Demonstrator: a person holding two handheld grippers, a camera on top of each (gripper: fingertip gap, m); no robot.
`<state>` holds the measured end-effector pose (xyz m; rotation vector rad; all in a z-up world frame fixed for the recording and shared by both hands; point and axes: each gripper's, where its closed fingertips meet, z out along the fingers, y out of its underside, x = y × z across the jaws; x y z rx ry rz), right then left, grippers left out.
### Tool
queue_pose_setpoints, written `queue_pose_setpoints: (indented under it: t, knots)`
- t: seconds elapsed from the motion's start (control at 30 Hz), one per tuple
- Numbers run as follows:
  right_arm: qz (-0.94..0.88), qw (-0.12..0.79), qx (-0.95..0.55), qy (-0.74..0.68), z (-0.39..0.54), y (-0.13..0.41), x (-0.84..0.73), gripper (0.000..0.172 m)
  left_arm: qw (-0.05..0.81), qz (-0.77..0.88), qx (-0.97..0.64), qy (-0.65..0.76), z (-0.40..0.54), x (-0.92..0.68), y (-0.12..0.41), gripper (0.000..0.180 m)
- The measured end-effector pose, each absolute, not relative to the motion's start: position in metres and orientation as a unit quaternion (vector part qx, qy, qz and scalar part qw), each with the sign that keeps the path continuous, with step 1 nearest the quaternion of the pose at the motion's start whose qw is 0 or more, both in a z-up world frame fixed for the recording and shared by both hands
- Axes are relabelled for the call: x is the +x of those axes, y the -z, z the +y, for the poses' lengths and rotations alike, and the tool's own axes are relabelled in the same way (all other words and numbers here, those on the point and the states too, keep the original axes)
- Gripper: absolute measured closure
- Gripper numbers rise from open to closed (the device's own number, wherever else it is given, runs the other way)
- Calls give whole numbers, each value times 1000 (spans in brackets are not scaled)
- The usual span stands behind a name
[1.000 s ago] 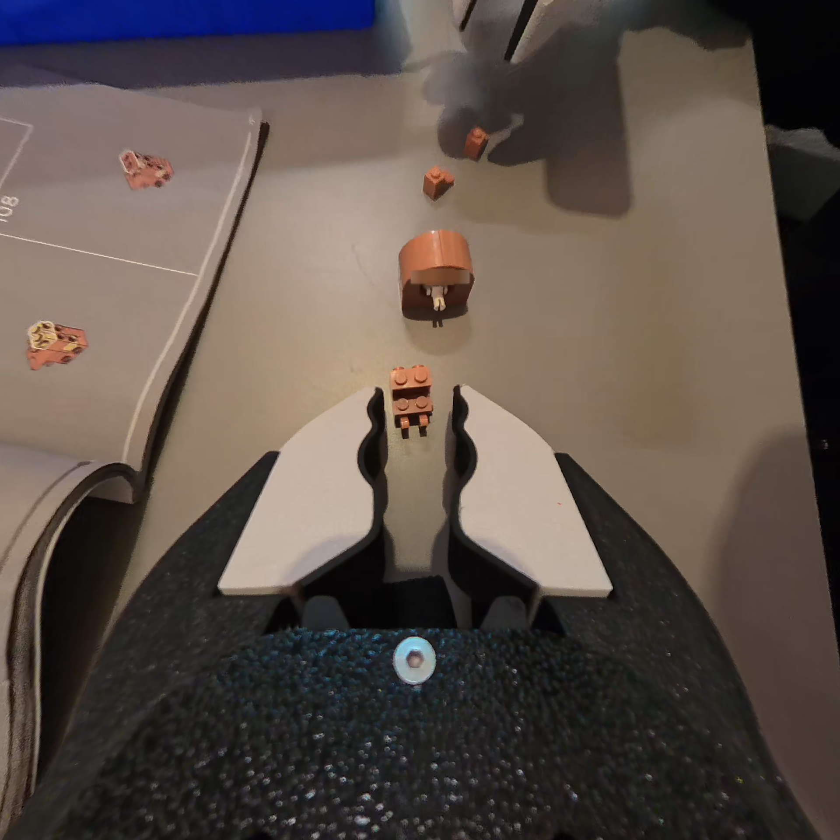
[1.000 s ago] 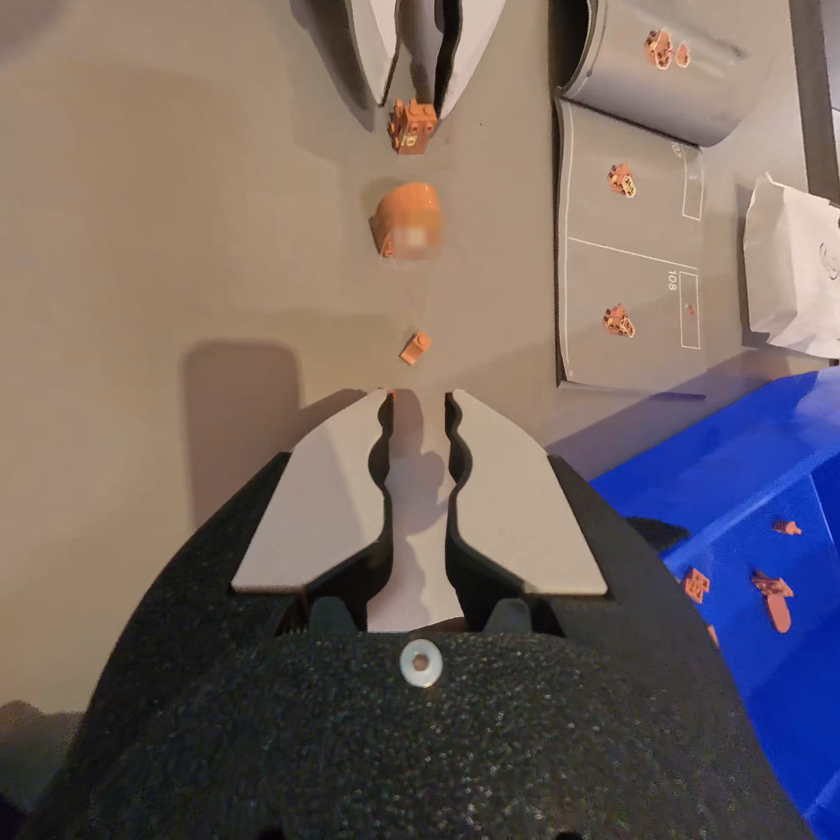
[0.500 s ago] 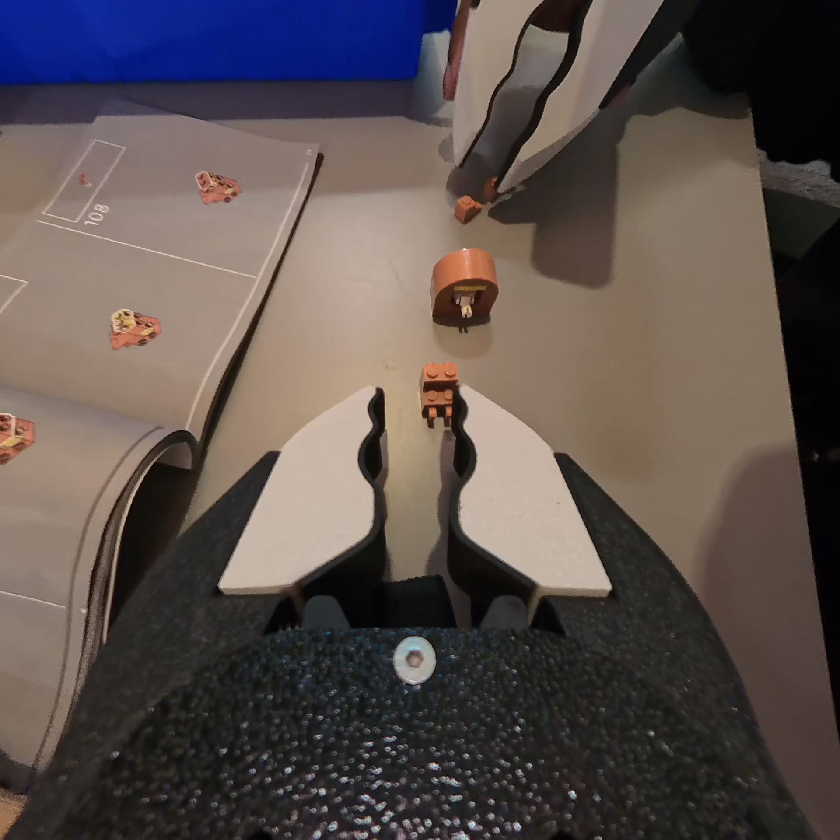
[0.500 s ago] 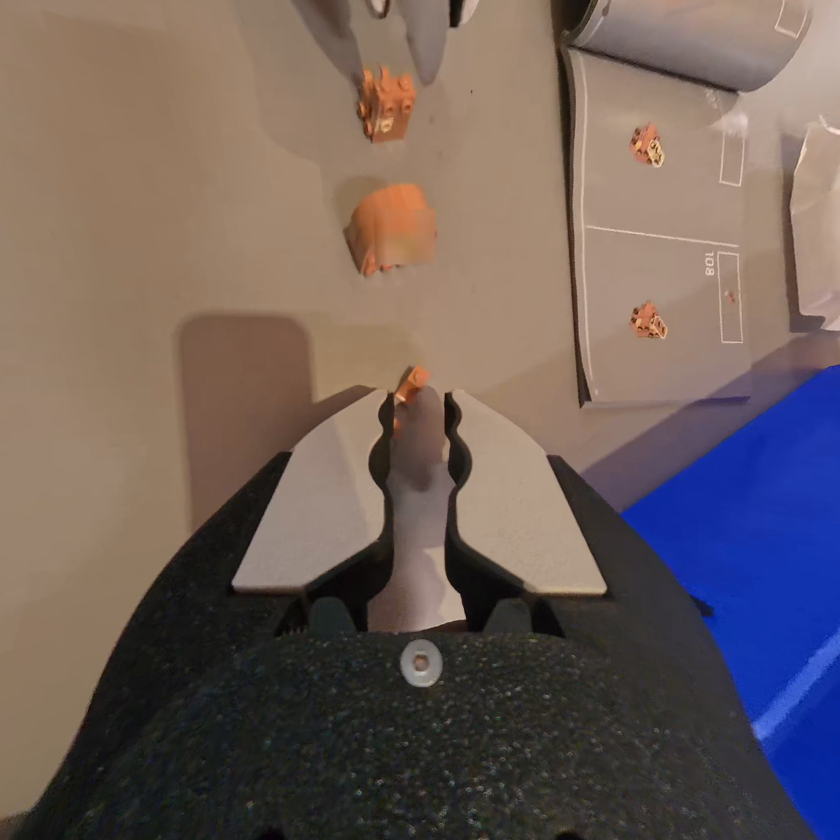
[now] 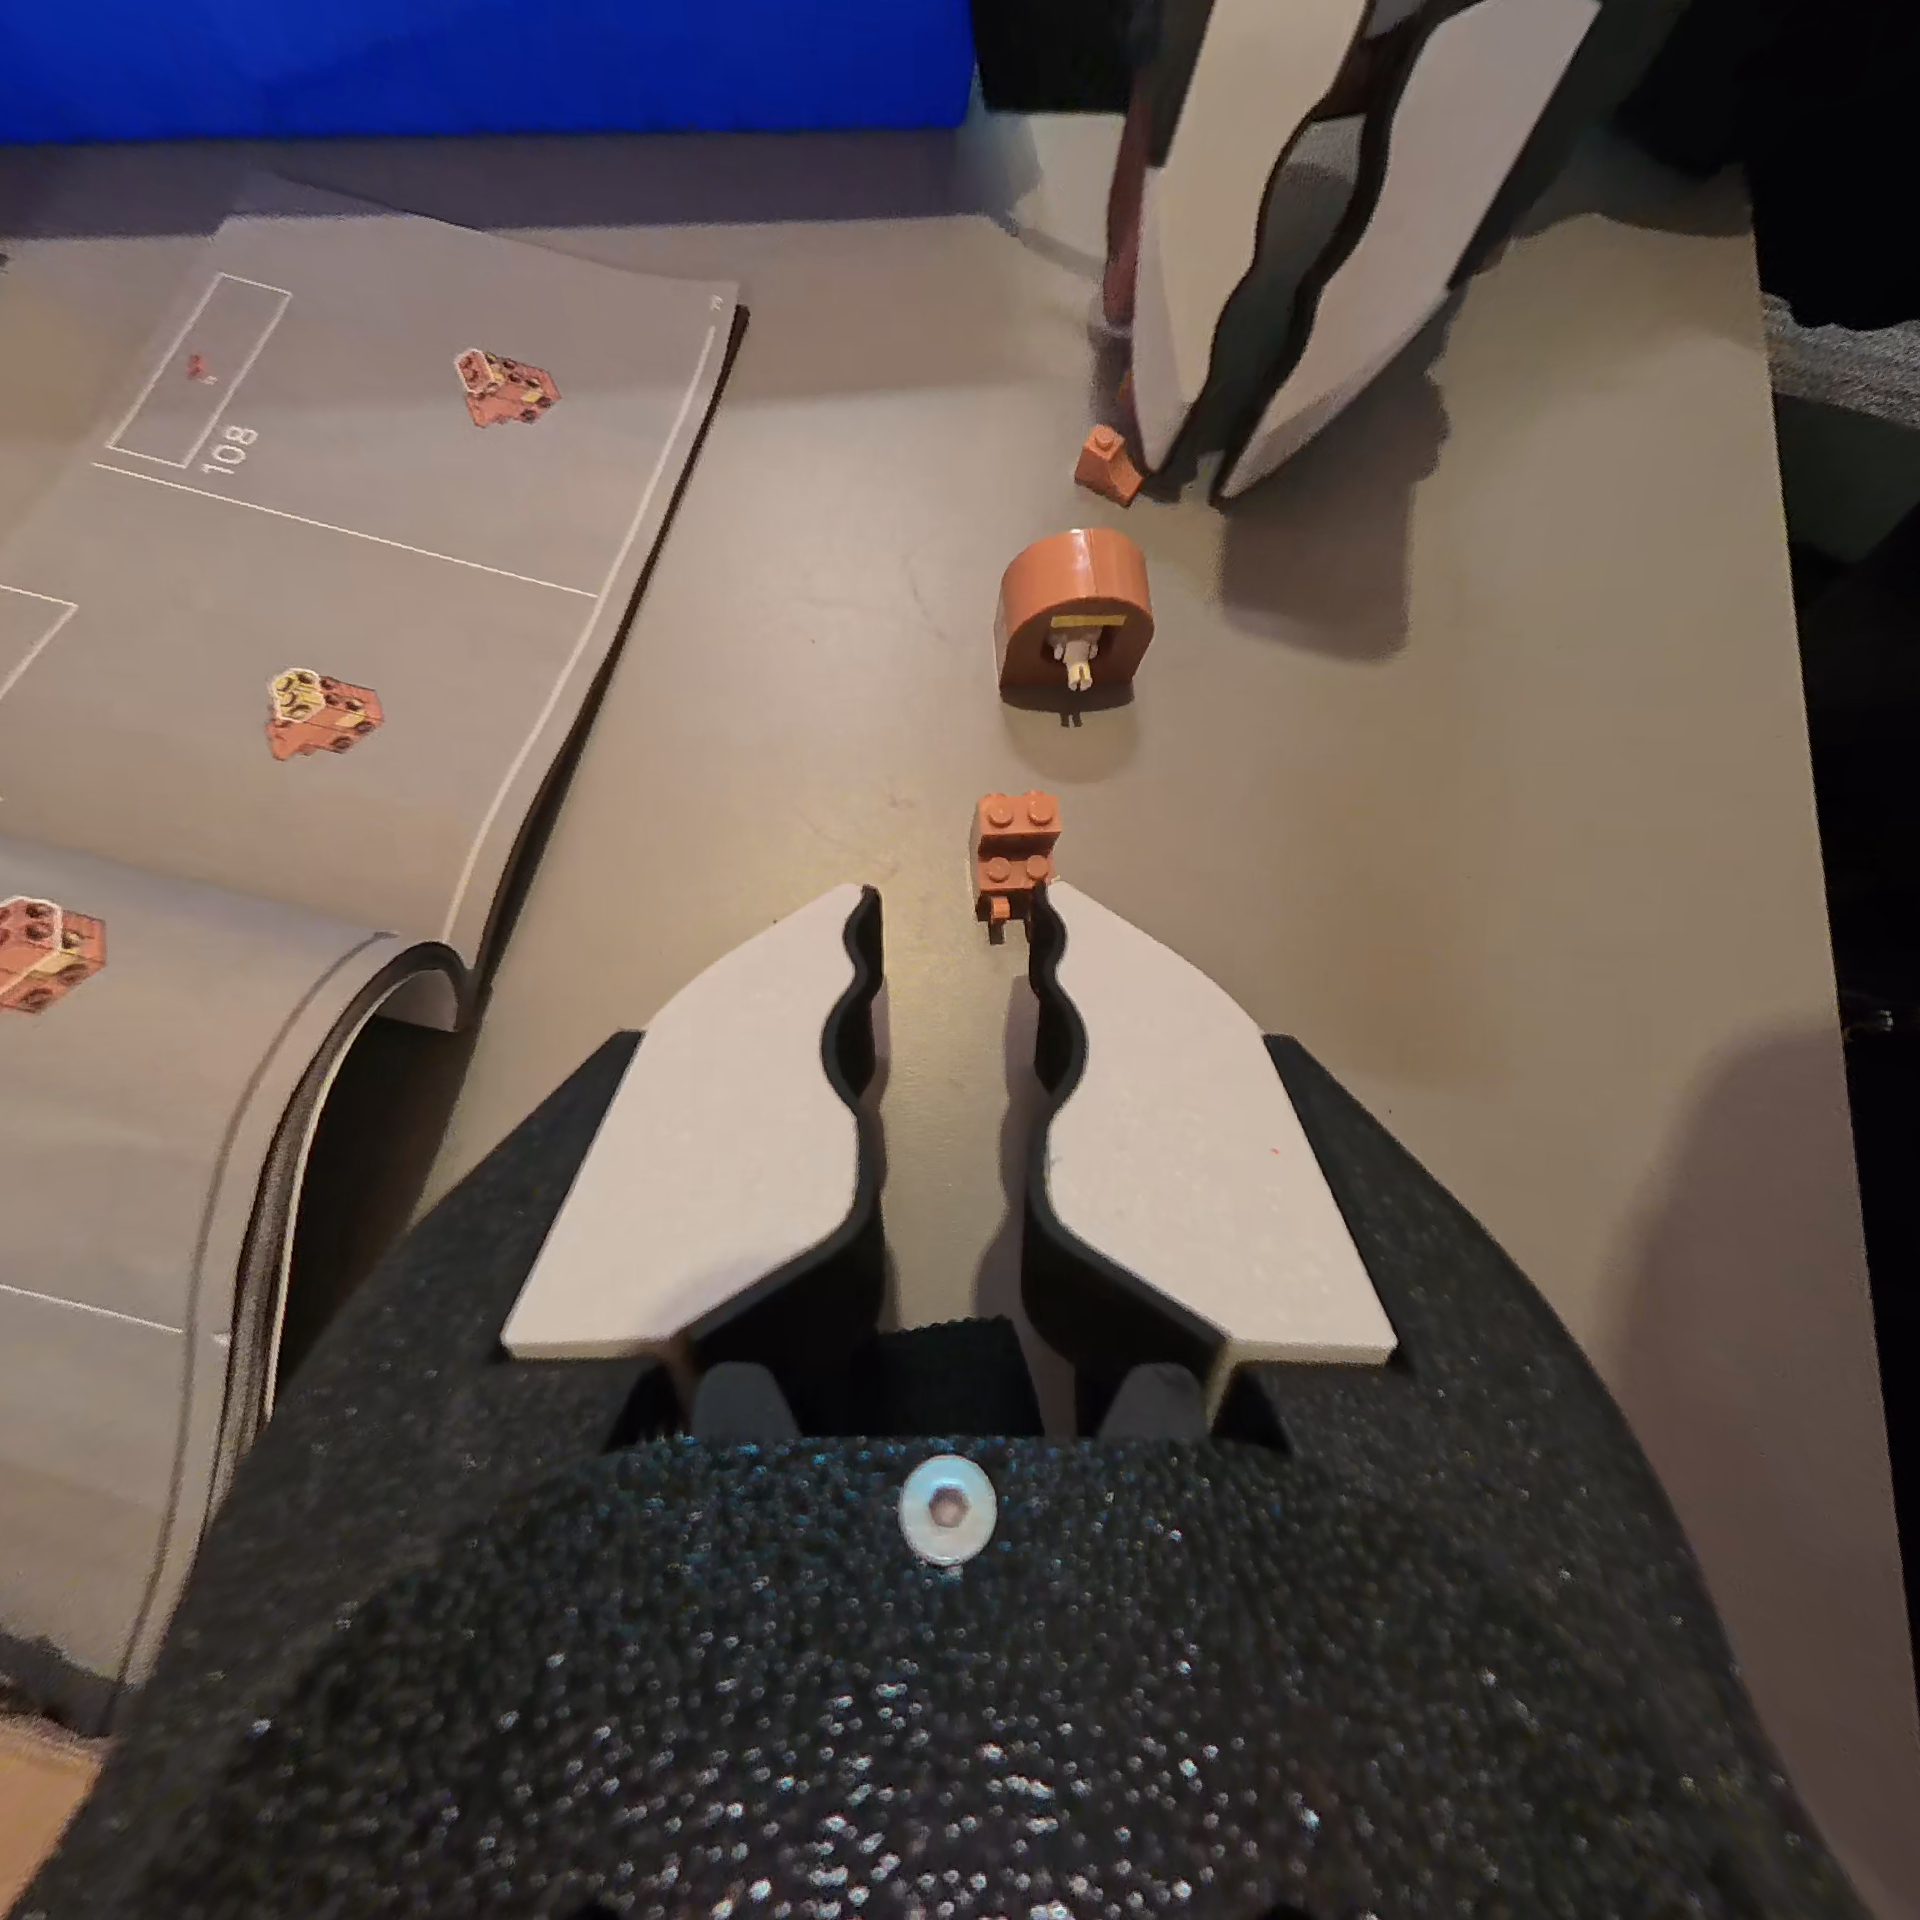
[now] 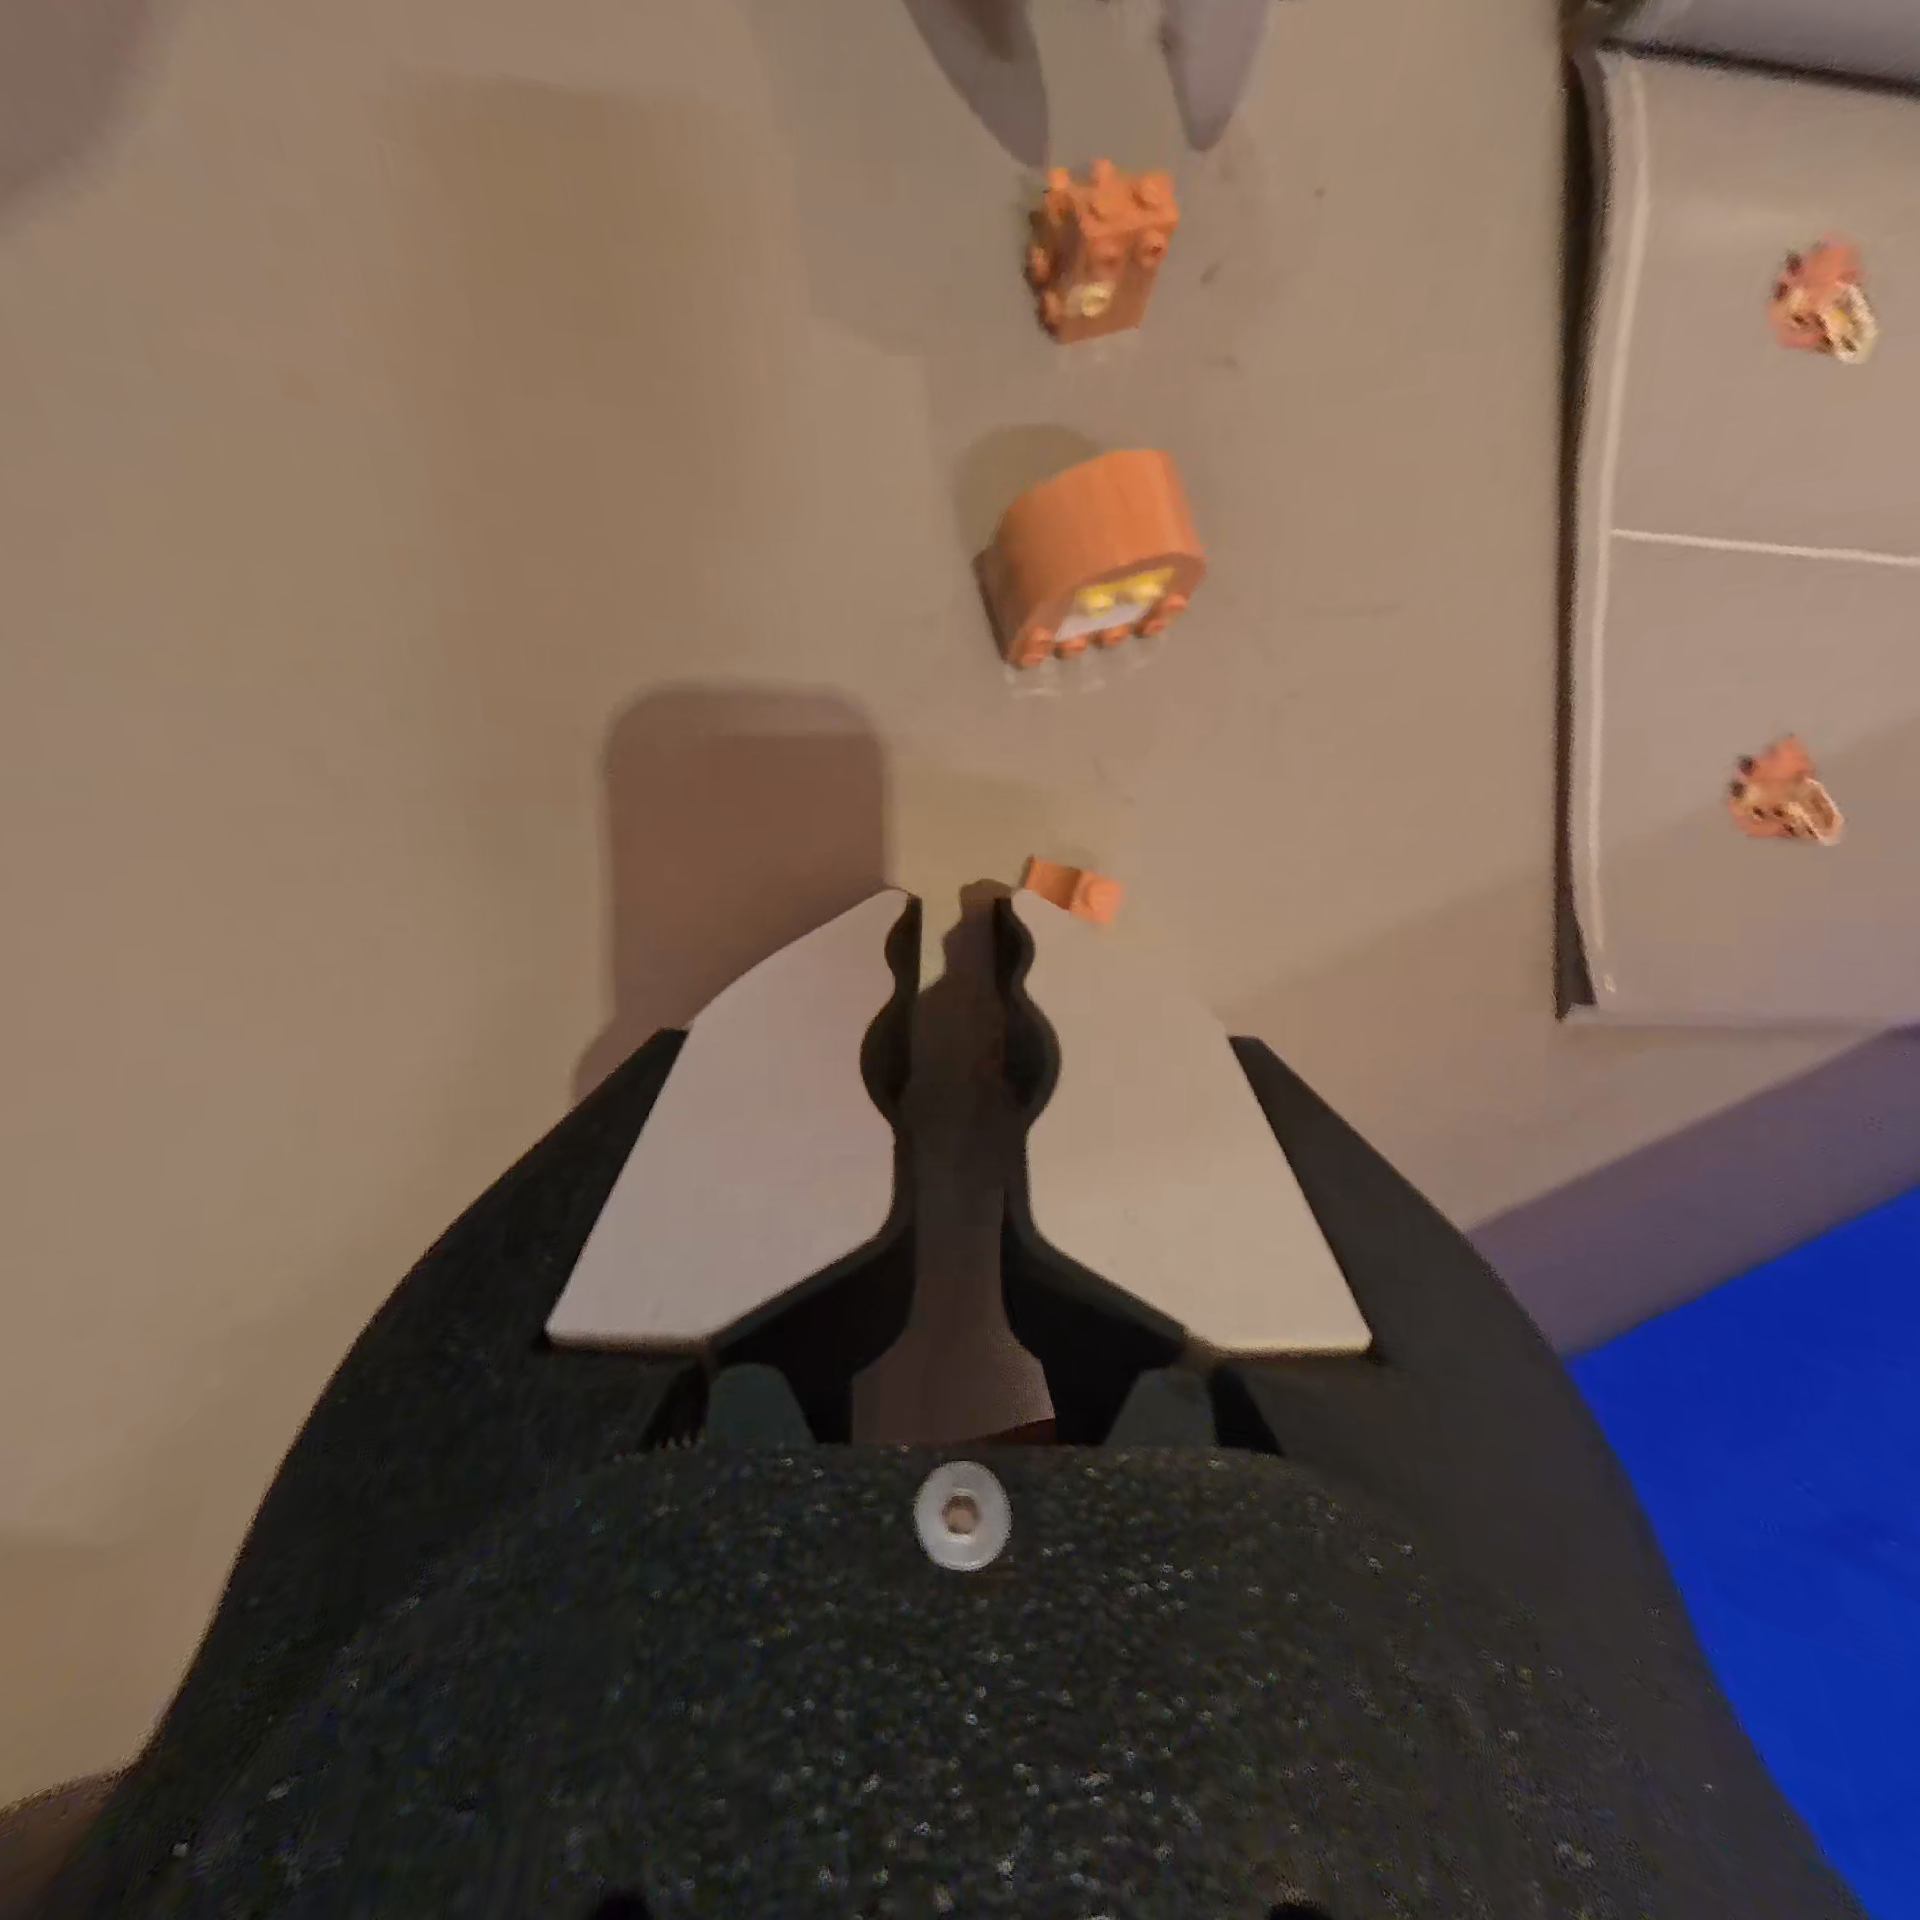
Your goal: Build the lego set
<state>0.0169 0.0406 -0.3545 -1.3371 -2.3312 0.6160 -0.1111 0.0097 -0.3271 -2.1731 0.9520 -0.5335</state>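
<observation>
**Three brown brick pieces in a row between two grippers**

An open instruction booklet (image 5: pixel 343 582) lies at the left of the counter (image 5: pixel 1455 935). A blue bin (image 5: pixel 468 62) stands beyond it; nothing of its contents shows.

Three brown pieces sit in a line on the counter. Nearest the left gripper (image 5: pixel 956 904) is one small studded brick assembly (image 5: pixel 1016 847). It lies just ahead of the fingertips, against the tip of the right-hand finger and apart from the other. The jaws stand open with nothing in their grasp.

Next comes one rounded brown assembly (image 5: pixel 1075 613), well apart from both grippers.

Farthest off is one small sloped brick (image 6: pixel 1075 890). It lies just outside the right gripper (image 6: pixel 956 906), beside one fingertip. Those jaws stand narrowly apart over bare counter, holding nothing.
</observation>
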Motion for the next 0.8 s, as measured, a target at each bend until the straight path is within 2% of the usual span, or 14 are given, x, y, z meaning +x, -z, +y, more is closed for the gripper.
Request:
queue_pose_setpoints:
  t: [0.07,0.3,0.63,0.8]
  knots:
    - [-842,195,-445,-234,33,351,18,157,348,367,-838,205,10,-111,327,154]
    - [-825,295,-437,-202,65,338,3,157,351,368,-836,205,9,-110,325,155]
    - [-841,281,-412,-208,65,351,2,162,350,373,-834,205,8,-107,325,156]
    - [-851,297,-383,-202,56,350,-4,148,352,373,-833,205,8,-106,323,156]
